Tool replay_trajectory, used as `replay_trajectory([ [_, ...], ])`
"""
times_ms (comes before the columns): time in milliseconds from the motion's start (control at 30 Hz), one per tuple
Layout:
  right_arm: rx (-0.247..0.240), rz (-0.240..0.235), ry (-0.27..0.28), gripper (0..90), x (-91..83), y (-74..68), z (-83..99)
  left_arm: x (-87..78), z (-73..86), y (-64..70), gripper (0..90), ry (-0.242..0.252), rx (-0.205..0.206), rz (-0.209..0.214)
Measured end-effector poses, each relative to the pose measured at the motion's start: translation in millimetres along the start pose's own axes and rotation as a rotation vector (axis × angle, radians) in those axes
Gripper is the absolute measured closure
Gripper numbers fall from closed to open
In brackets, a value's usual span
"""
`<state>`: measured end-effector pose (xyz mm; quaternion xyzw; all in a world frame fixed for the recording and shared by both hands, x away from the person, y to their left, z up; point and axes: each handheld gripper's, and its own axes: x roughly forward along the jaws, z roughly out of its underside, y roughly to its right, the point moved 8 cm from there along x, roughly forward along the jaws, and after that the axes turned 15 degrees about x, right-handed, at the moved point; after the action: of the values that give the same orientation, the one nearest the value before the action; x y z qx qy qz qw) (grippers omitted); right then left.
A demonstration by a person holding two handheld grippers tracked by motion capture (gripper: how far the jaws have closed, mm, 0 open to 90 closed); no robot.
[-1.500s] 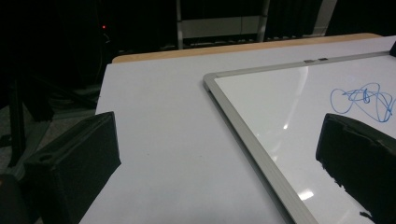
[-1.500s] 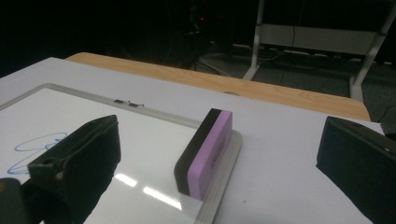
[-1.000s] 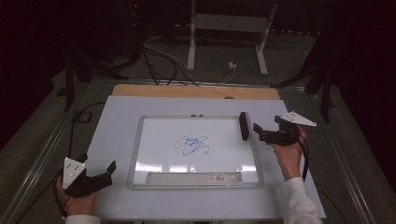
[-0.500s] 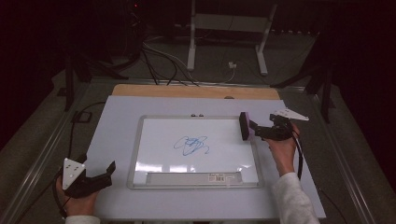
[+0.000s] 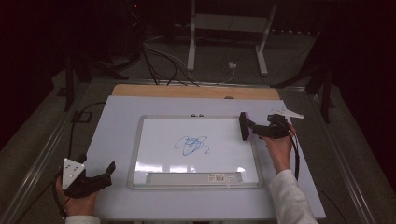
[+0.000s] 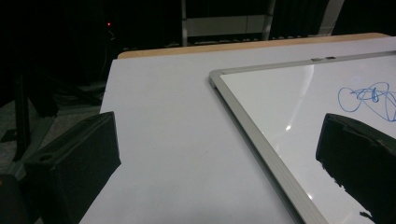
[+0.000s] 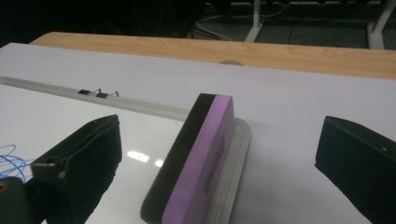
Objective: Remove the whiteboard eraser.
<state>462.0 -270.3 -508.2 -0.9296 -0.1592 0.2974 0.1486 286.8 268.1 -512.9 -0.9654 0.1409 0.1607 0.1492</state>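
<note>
A whiteboard with a blue scribble lies on the white table cover. A purple-and-black eraser stands on its edge at the board's right frame. My right gripper sits just right of the eraser and is open. In the right gripper view the eraser stands between the two wide-apart jaws and touches neither. My left gripper rests at the front left of the table, open and holding nothing. The left gripper view has the board's near-left corner and the scribble ahead of it.
Two small binder clips sit on the board's far frame. A pen tray strip with a label runs along the board's near edge. A wooden table edge lies behind the cover, with cables and a stand's legs on the floor beyond.
My right gripper has shifted a little left, closer around the eraser, which has stayed in place. The left gripper has not moved.
</note>
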Motion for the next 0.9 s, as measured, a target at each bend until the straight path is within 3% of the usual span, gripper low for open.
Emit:
replay_trajectory([
  [400,0.032,0.033,-0.073,9.4,10.1,9.0,9.0,0.1,1.0,0.5,0.5,-0.002,0.000,0.000],
  [633,0.049,0.038,-0.088,16.2,13.4,9.9,11.6,-0.1,1.3,0.2,0.5,-0.003,0.000,-0.001],
  [900,0.072,0.074,-0.122,34.4,17.6,11.7,17.0,-0.2,1.4,0.0,0.5,-0.002,-0.001,-0.002],
])
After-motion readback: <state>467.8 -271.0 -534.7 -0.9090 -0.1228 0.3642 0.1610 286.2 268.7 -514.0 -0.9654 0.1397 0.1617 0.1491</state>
